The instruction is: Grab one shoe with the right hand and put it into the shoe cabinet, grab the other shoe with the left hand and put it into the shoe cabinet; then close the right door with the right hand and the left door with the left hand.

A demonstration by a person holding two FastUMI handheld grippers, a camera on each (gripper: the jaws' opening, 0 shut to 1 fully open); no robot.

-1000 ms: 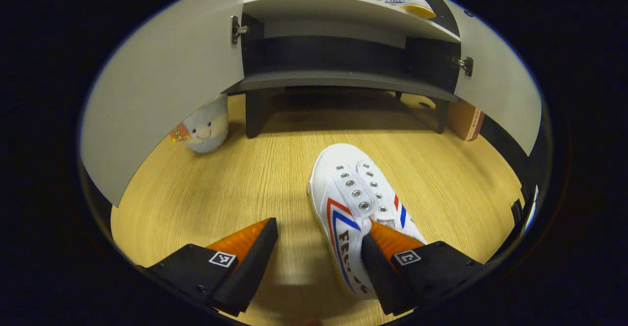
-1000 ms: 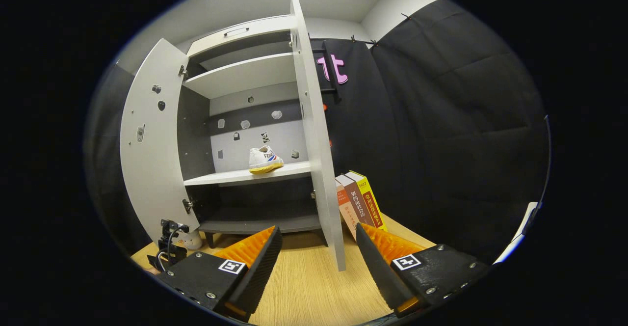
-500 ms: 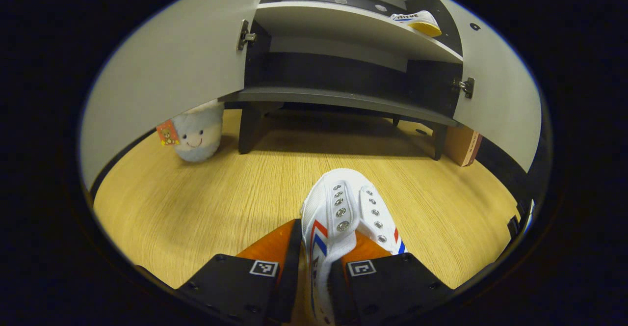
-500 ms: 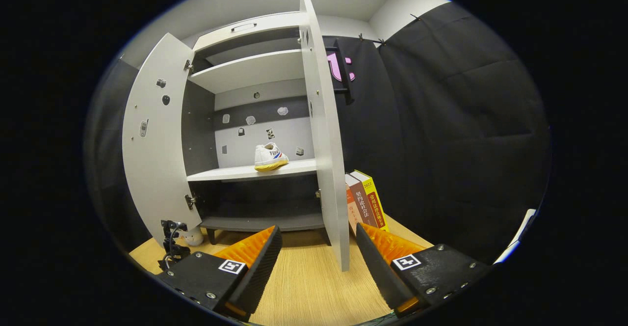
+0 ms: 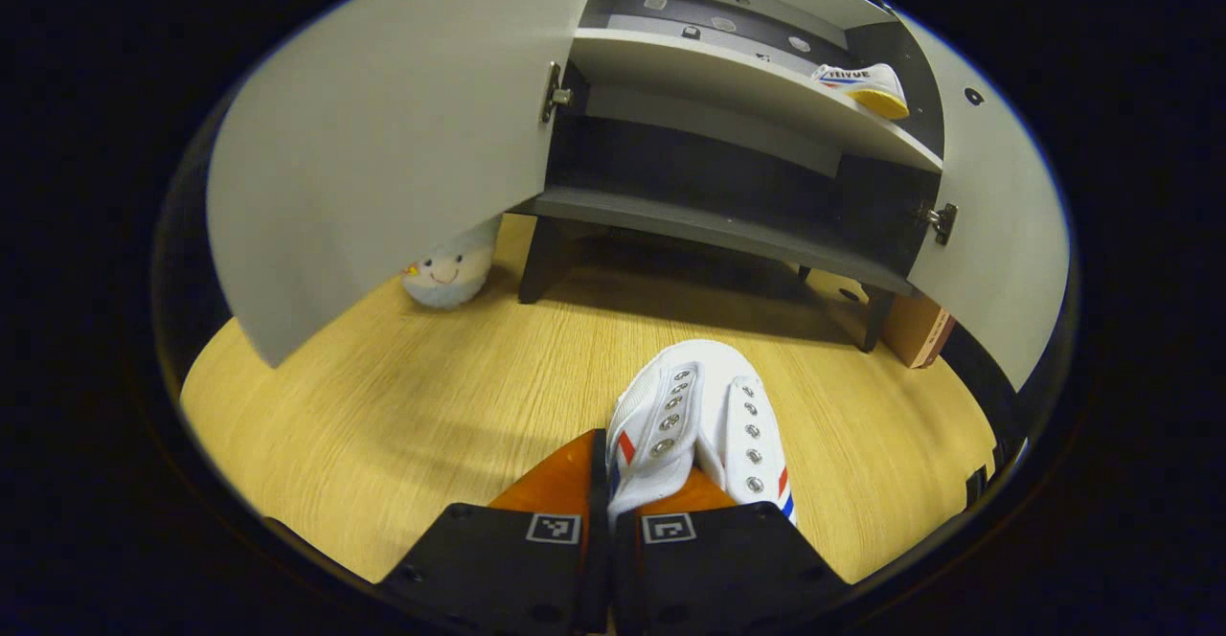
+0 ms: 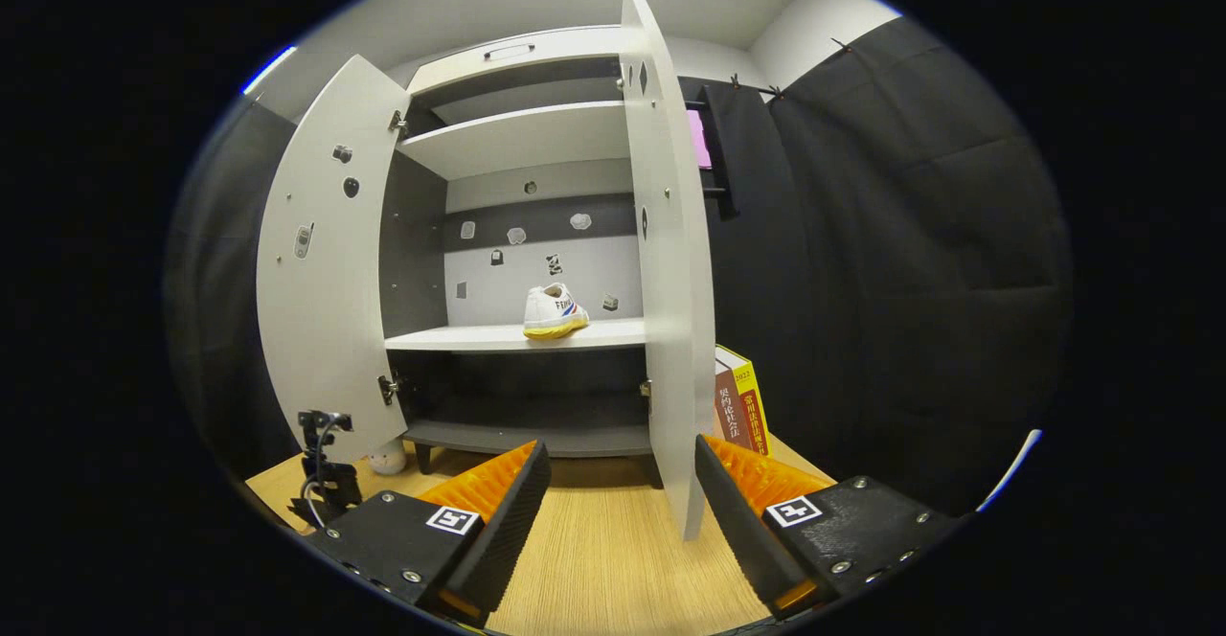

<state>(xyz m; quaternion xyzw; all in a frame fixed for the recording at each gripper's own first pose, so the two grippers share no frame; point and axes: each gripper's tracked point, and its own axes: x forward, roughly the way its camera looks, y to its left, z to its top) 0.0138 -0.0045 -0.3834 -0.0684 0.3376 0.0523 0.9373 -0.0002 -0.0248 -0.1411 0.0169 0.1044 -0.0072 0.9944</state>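
Just changed: a second ago we see the left gripper (image 5: pixel 605 483) spread wide beside the second shoe (image 5: pixel 704 425) on the table (image 5: pixel 402 406); now its jaws are pressed in on the shoe's near side panel, and the view has swung toward the shoe cabinet (image 5: pixel 728 224).
What it means: we judge the left-hand grab made, with the carry to a shelf next; whether the shoe has left the table we cannot tell.
First shoe: the first shoe (image 6: pixel 554 311) already sits on the middle shelf (image 6: pixel 479 337), toward its right end, toe pointing right in the right gripper view.
Doors: the left door (image 6: pixel 321 262) and the right door (image 6: pixel 670 262) both stand wide open, so neither closing step has begun.
Left hand pose: we see the left gripper low over the table, looking forward and slightly down, the shoe's toe aimed at the cabinet's lower opening.
Right hand pose: the right gripper (image 6: pixel 621 492) hangs back from the cabinet, level, jaws spread and holding nothing, the right door's edge showing between them, farther off.
Bystanders: a plush toy (image 5: pixel 448 270) rests by the cabinet's left leg; books (image 6: pixel 739 406) stand just right of the cabinet.
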